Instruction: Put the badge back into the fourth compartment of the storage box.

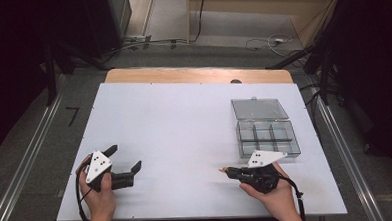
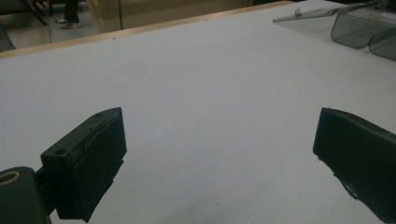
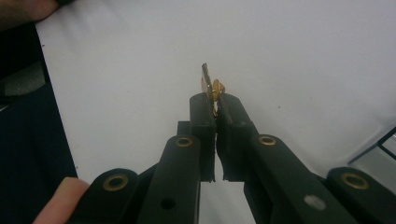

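Nearest the person, the right gripper is pinching a small brass-coloured part between its 2 jaws, which are pressed together with the part poking out past their tips. In the high view that gripper is sitting low over the white table, its tip pointing toward the middle and the part showing as a small speck at the end. The left gripper is resting idle at the near left, jaws spread wide with nothing between them. Farther off, just beyond the right hand, the clear compartment box is lying with its lid folded back flat.

Likely the part is heading for 1 of the box's compartments. To do that well, the person should be keeping the pinch firm, since only a sliver is being held, swinging the tip round over the chosen cell, lowering it inside the walls, and only then easing the jaws apart.
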Tool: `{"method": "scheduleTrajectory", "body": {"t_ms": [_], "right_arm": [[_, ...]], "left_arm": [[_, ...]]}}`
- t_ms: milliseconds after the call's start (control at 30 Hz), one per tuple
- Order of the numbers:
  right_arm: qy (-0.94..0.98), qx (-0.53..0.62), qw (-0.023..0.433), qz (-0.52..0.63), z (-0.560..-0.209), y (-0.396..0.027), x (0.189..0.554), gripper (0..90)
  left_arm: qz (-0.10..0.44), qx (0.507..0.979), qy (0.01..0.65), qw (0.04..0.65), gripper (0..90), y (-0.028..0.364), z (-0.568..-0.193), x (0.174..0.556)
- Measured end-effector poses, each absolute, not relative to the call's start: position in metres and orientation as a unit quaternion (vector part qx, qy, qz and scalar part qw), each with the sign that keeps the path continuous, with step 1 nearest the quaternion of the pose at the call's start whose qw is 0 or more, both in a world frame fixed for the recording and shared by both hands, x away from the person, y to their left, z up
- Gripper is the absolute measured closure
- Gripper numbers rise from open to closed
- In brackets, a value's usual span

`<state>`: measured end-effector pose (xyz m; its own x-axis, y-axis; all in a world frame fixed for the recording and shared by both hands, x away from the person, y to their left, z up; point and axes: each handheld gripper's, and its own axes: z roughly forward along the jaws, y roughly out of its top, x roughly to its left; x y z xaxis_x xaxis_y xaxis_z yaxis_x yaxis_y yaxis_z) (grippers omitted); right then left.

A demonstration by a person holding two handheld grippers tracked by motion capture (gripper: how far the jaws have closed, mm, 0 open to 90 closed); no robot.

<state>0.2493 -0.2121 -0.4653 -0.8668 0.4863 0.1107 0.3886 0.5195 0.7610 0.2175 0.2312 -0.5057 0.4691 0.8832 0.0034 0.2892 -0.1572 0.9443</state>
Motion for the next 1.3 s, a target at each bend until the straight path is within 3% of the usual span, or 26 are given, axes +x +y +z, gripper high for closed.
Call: {"method": "scheduleTrajectory", "body": {"t_ms": [1300], "right_arm": [[0.85, 0.278, 0.082, 0.439, -0.449, -0.238, 0.256, 83.6]], "left_arm": [[0.3, 0.699, 0.419, 0.495, 3.4, 0.231, -0.506, 0.217]]}}
